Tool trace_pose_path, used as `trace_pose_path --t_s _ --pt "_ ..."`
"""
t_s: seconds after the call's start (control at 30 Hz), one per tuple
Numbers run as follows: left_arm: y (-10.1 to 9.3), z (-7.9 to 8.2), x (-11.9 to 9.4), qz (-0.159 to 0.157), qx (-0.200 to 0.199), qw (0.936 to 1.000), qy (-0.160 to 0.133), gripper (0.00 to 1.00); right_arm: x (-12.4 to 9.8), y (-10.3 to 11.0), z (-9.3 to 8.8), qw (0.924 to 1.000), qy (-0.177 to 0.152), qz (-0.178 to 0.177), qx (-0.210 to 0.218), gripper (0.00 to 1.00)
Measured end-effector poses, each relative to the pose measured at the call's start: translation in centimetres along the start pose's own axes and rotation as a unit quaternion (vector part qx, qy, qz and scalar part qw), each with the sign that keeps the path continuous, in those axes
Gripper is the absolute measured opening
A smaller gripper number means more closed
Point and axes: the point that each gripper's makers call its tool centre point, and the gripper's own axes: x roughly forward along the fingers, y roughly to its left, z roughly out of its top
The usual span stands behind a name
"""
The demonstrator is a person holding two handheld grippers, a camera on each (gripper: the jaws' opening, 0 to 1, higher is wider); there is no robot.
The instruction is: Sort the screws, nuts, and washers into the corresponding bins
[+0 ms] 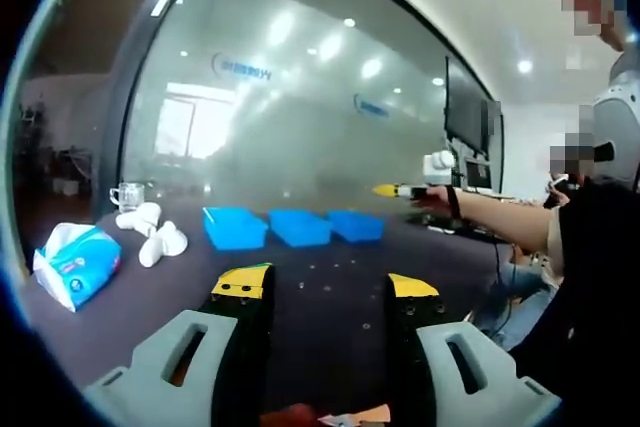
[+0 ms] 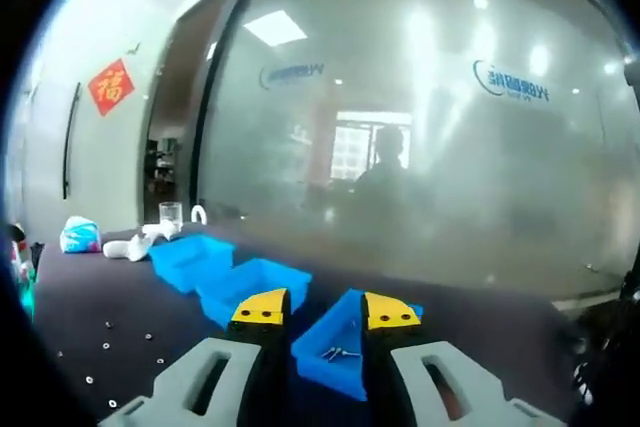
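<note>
Three blue bins stand in a row on the dark table: left bin [image 1: 235, 227], middle bin [image 1: 300, 228], right bin [image 1: 357, 225]. Small screws, nuts and washers [image 1: 330, 269] lie scattered in front of them. My left gripper [image 1: 328, 287] hovers above the table's near side, open, nothing between its jaws. The right gripper [image 1: 395, 190] reaches in from the right above the right bin, held out on a person's arm. In the right gripper view, my right gripper [image 2: 325, 310] is open over the nearest bin [image 2: 318, 343], which holds a few screws [image 2: 340, 354]. Loose hardware [image 2: 108, 347] lies at the left.
A blue tissue pack [image 1: 75, 262], white rounded objects [image 1: 150, 232] and a glass cup [image 1: 128, 195] sit at the table's left. A frosted glass wall [image 1: 300, 117] runs behind the bins. A person [image 1: 590, 277] stands at the right. Two more bins [image 2: 255, 287] [image 2: 190, 259] trail leftward.
</note>
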Motion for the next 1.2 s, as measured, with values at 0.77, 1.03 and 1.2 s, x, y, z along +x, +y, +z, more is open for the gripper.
trace_pose_path --t_s 0.77,1.03,1.2 --pt "-2.6 0.3 1.4 -0.034 0.023 0.9991 0.012 0.38 -18.6 6.8 -4.5 0.9902 0.02 0.135 0.028 0.41" --pt "-3.0 0.3 1.8 -0.046 0.033 0.9982 0.021 0.38 -22.1 5.9 -6.1 0.9919 0.039 0.12 0.014 0.43" --pt "-3.1 -0.1 1.9 -0.052 0.039 0.9974 0.032 0.38 -23.8 5.6 -5.9 0.9921 0.039 0.118 0.014 0.44"
